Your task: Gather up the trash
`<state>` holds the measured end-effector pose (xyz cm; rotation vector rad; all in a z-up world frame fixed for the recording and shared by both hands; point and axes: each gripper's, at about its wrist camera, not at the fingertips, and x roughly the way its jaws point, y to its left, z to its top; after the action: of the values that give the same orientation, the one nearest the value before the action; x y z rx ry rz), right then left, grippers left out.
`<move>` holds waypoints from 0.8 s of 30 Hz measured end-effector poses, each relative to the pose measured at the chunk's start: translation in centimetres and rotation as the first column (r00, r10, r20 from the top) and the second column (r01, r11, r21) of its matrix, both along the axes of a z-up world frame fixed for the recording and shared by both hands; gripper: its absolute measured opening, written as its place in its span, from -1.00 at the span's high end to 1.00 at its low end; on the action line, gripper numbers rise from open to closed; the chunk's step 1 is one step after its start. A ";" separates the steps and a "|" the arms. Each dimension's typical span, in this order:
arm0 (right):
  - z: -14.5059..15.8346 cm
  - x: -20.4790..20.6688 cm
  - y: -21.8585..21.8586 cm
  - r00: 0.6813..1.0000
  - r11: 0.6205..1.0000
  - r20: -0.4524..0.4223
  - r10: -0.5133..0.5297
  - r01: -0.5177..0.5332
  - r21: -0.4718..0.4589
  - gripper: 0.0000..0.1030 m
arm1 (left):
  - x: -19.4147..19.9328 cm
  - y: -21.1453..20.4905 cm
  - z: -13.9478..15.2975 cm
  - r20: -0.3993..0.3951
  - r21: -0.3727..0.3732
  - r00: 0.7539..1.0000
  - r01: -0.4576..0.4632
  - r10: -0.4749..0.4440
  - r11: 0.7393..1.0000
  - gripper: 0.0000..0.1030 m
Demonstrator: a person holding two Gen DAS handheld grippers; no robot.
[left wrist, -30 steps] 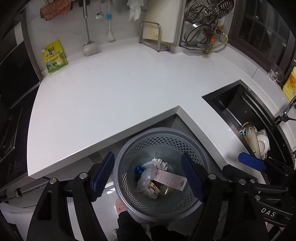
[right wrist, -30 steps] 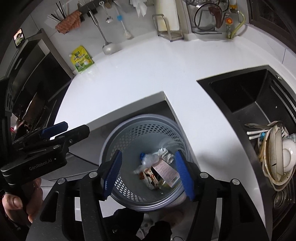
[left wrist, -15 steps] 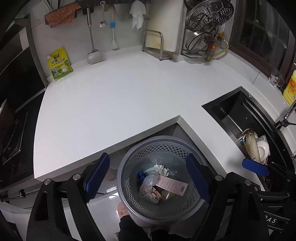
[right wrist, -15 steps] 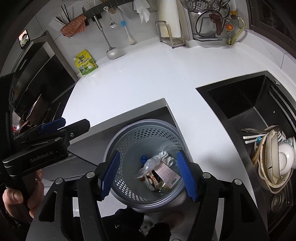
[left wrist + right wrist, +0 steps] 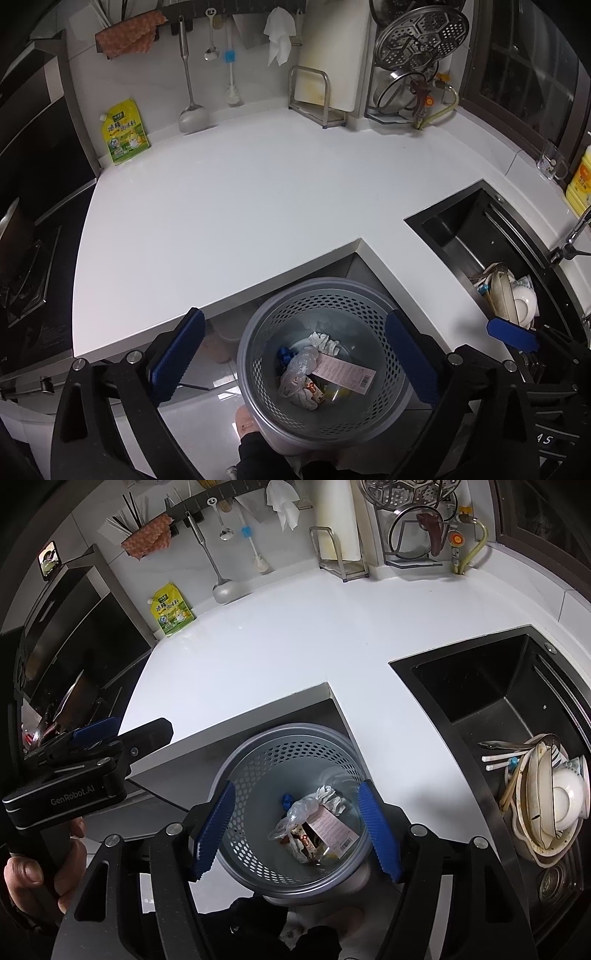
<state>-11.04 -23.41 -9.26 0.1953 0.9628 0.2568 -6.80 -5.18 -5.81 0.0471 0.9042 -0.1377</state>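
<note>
A grey perforated trash basket [image 5: 325, 302] stands on the floor in the inner corner of the white countertop [image 5: 221, 206]. In it lie a pink printed label [image 5: 345, 373], a crumpled clear plastic bag [image 5: 299, 365], a white tissue [image 5: 325, 341] and a blue cap [image 5: 283, 354]. My left gripper [image 5: 291, 321] hovers above the basket with its jaws opening very wide and nothing between them. My right gripper [image 5: 297, 790] hangs over the same basket [image 5: 273, 760], jaws opening too, with nothing held. The label [image 5: 330, 827] and bag [image 5: 299, 808] lie far below its pads.
A black sink [image 5: 480, 686] with stacked dirty dishes [image 5: 546, 797] lies to the right. A stove [image 5: 26, 273] sits at the left. A yellow-green pouch [image 5: 123, 133], ladle [image 5: 192, 114] and cutting-board rack [image 5: 317, 99] line the back wall. A hand [image 5: 33, 871] holds the left gripper's handle.
The left jaws have spread much wider and the right jaws a little wider. Both views have tipped up slightly, showing more of the back wall. The trash in the basket lies unchanged.
</note>
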 end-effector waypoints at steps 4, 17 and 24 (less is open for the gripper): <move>0.2 0.0 0.1 1.000 1.000 0.002 -0.001 0.001 -0.002 -0.29 | 0.0 0.1 0.2 0.003 0.001 1.000 -0.003 0.003 1.000 -0.87; 0.4 -0.1 0.0 1.000 1.000 0.006 -0.015 0.015 -0.006 -0.30 | 0.2 0.0 0.1 0.001 0.018 1.000 -0.003 0.003 1.000 -0.87; 0.5 -0.1 0.0 1.000 1.000 0.010 -0.021 0.021 -0.009 -0.30 | 0.2 0.0 0.2 0.004 0.023 1.000 -0.005 0.005 1.000 -0.87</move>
<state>-11.18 -23.43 -8.81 0.1959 0.9519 0.2337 -6.63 -5.21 -5.56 0.0665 0.9024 -0.1228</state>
